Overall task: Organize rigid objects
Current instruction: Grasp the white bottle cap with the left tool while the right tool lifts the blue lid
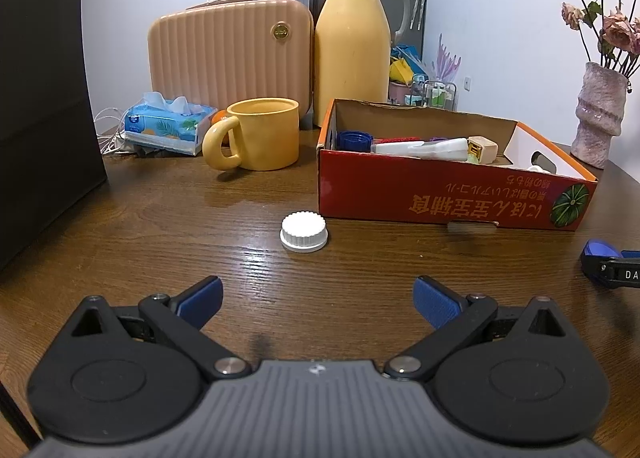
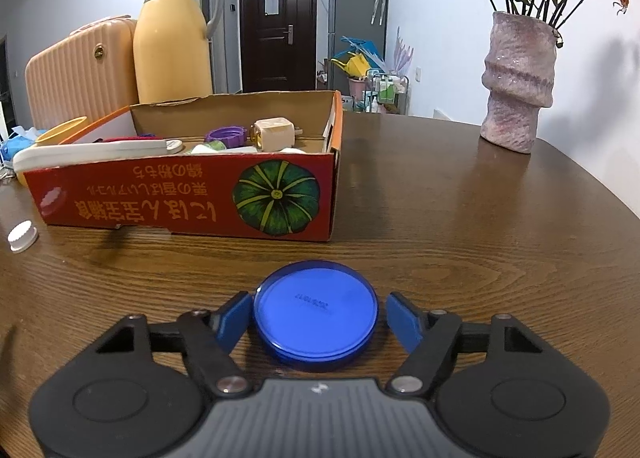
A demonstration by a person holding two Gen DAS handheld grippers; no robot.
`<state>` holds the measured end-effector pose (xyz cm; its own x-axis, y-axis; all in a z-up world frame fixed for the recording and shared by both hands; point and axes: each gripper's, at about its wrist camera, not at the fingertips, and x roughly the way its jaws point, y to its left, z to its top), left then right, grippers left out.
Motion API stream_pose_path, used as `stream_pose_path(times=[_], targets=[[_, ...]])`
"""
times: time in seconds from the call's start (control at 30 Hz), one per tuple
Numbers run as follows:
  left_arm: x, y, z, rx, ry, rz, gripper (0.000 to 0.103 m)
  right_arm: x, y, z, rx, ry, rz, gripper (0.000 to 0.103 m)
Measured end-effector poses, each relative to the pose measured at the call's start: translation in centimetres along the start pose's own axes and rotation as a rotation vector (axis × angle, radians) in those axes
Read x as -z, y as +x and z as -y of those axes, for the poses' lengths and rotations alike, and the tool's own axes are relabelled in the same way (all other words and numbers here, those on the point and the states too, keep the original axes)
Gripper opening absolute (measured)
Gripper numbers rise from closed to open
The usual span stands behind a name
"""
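Black grippers (image 1: pixel 318 300) (blue ribbed pads (image 1: pixel 434 304))

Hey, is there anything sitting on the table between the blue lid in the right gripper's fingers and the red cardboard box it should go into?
Nothing visible. Bare table lies between the blue lid and the red cardboard box. The box's front wall stands upright, so the lid likely has to go over it. The white cap lies off to the left, clear of that path.

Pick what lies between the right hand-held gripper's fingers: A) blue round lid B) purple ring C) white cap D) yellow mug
A: in the right wrist view the blue lid lies flat on the table between the fingers of the right hand-held gripper; the white cap sits off to the left by the red box.
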<state>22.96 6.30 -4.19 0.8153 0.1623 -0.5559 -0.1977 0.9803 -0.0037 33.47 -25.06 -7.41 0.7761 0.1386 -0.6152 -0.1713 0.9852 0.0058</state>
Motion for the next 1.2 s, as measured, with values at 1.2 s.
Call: stream_pose_path(times=[1.2], targets=[[-3.2, 5.2, -2.2, -0.045, 0.012, -0.096, 0.103, 0.0, -2.5, 1.1, 0.01, 0.045, 0.14, 0.065]])
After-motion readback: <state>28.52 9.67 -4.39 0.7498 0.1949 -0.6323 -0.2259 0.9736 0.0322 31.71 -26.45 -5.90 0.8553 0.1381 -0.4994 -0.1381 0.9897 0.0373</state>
